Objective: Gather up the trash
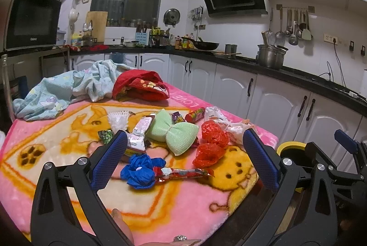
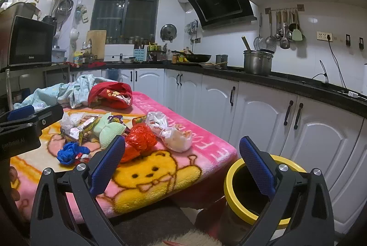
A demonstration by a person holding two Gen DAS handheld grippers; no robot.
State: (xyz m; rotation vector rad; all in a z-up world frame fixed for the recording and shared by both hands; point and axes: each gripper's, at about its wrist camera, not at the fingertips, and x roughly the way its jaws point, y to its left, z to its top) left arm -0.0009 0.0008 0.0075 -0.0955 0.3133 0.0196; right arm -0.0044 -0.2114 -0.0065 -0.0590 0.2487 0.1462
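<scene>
Here the blue bag (image 1: 140, 169) lies between the spread left gripper (image 1: 184, 142) fingers.

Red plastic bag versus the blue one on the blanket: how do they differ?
The red plastic bag is larger and lies nearer the bin; the blue plastic bag is smaller, with a snack wrapper against it. Both are crumpled, and neither is gripped.

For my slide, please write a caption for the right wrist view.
Open right claw above the yellow bin, beside the blanket strewn with trash.
</scene>
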